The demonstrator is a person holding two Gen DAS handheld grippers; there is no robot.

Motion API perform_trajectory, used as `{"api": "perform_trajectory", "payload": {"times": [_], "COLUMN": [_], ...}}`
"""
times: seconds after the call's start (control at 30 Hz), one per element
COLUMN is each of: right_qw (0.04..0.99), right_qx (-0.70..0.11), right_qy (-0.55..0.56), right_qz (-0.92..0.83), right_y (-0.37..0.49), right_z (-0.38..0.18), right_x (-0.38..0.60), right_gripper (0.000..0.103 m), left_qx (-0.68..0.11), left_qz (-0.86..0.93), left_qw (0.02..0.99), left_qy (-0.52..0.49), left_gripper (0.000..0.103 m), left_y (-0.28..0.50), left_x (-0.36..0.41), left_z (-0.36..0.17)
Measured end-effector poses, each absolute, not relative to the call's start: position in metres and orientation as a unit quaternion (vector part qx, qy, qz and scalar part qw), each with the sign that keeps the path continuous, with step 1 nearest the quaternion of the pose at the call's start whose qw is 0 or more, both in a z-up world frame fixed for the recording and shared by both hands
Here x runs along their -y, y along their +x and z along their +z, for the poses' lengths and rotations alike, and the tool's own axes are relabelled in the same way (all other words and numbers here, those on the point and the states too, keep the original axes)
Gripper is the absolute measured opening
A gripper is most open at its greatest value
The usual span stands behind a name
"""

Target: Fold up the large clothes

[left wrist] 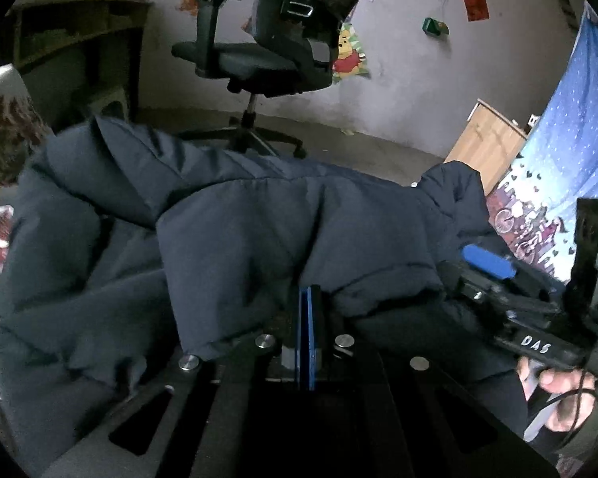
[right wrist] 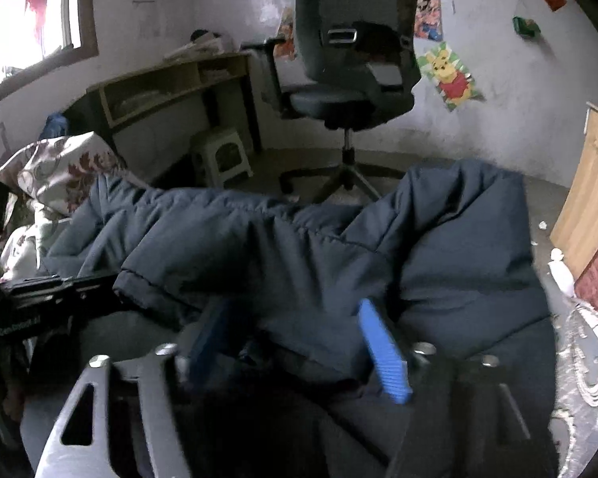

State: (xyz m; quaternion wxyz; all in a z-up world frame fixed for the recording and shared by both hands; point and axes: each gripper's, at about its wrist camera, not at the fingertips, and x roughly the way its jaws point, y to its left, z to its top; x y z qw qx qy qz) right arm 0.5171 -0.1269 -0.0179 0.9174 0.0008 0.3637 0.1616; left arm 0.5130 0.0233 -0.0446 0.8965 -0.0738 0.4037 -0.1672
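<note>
The left gripper [left wrist: 307, 298] has its blue pads pressed flat together at six o'clock in the left wrist view, pinching a fold of the dark navy puffer jacket [left wrist: 235, 231] whose hem drapes over them. The right gripper [right wrist: 299, 318] stands spread, one blue finger [right wrist: 382, 350] sharp at five o'clock and the other blurred at seven; jacket cloth lies between them, but neither pad presses on it. The jacket is bulky and quilted, with stitched seams, a ribbed cuff [right wrist: 139, 290] at nine o'clock in the right wrist view and a puffed mound toward two o'clock; it lies heaped across a bed, filling the middle of both views. A hand [left wrist: 558, 398] grips the right tool's handle at four o'clock in the left view. Beside the jacket's left edge sits a floral pillow [right wrist: 59, 171] at ten o'clock; patterned bedding [right wrist: 586, 358] shows at four o'clock. Beyond the jacket's far edge the floor opens, with an office chair [right wrist: 351, 91] at twelve o'clock, a plastic stool [right wrist: 219, 155] and wooden desk [right wrist: 167, 83] at eleven, and a wooden panel [right wrist: 590, 199] at three.
</note>
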Motion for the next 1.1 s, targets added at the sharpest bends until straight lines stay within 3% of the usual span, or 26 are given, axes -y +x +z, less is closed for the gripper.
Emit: {"api": "perform_trajectory", "payload": {"times": [0.13,0.2,0.23,0.27,0.33,0.47,0.53,0.6,0.63,0.67,1.1], "right_qw": [0.920,0.924,0.925,0.926,0.929,0.935,0.939,0.940,0.940,0.941,0.949], "right_qx": [-0.356,-0.347,-0.342,-0.339,-0.331,-0.311,-0.300,-0.297,-0.297,-0.295,-0.259], "right_qy": [0.015,0.012,0.012,0.014,0.015,0.020,0.021,0.027,0.029,0.030,0.036], "right_qz": [0.163,0.162,0.162,0.165,0.164,0.167,0.164,0.167,0.166,0.166,0.177], "right_y": [0.512,0.508,0.505,0.502,0.496,0.482,0.473,0.467,0.463,0.459,0.385], "right_z": [-0.005,0.003,0.007,0.012,0.019,0.039,0.049,0.056,0.060,0.063,0.104], "right_x": [0.128,0.128,0.127,0.128,0.128,0.128,0.127,0.128,0.128,0.128,0.142], "right_gripper": [0.069,0.076,0.078,0.080,0.082,0.098,0.100,0.103,0.103,0.103,0.103], "left_qx": [-0.401,-0.389,-0.382,-0.375,-0.356,-0.336,-0.337,-0.332,-0.328,-0.317,-0.254], "left_qz": [-0.147,-0.134,-0.125,-0.119,-0.109,-0.090,-0.080,-0.071,-0.068,-0.062,-0.047], "left_qw": [0.901,0.907,0.911,0.914,0.921,0.927,0.928,0.932,0.934,0.938,0.963], "left_qy": [-0.080,-0.094,-0.096,-0.100,-0.114,-0.138,-0.135,-0.128,-0.125,-0.122,-0.082], "left_gripper": [0.001,0.004,0.015,0.034,0.056,0.059,0.062,0.077,0.092,0.098,0.101], "left_y": [0.508,0.501,0.497,0.494,0.485,0.469,0.464,0.455,0.450,0.442,0.361], "left_x": [-0.029,-0.035,-0.038,-0.041,-0.048,-0.058,-0.058,-0.057,-0.057,-0.057,-0.049], "left_z": [-0.036,-0.030,-0.026,-0.022,-0.014,0.005,0.013,0.021,0.025,0.031,0.084]}}
